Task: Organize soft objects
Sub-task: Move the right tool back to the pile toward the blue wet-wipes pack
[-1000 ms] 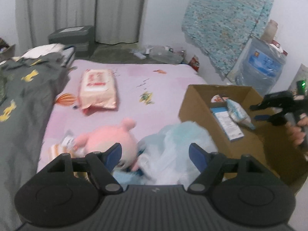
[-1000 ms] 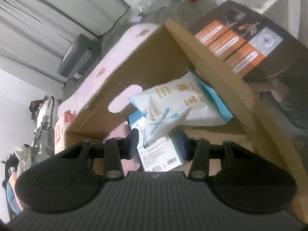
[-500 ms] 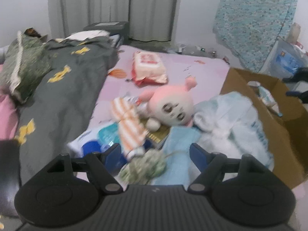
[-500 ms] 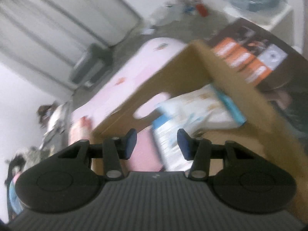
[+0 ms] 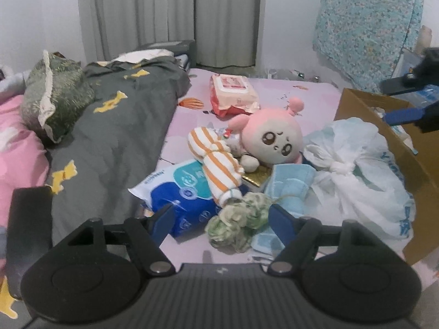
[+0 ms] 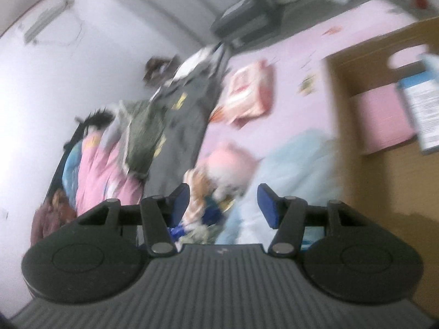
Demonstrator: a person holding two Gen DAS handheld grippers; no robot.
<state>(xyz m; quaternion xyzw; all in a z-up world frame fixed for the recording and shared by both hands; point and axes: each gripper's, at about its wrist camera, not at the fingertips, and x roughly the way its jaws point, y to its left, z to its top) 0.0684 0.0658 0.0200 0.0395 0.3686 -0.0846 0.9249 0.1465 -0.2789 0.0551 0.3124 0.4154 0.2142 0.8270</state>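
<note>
The green puff [image 5: 241, 219] lies just ahead of the left claw [image 5: 221, 220], whose empty jaws are narrowing; the right claw [image 6: 223, 204], opening and empty, is farther off.

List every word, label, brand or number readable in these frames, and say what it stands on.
None can be read.
Blue-and-white wipes pack: print too blurred.
Pink wipes pack: label too small.
White plastic bag: blue letters only partly visible, unreadable.
Blue-edged carton in the cardboard box: motion-blurred text.
</note>
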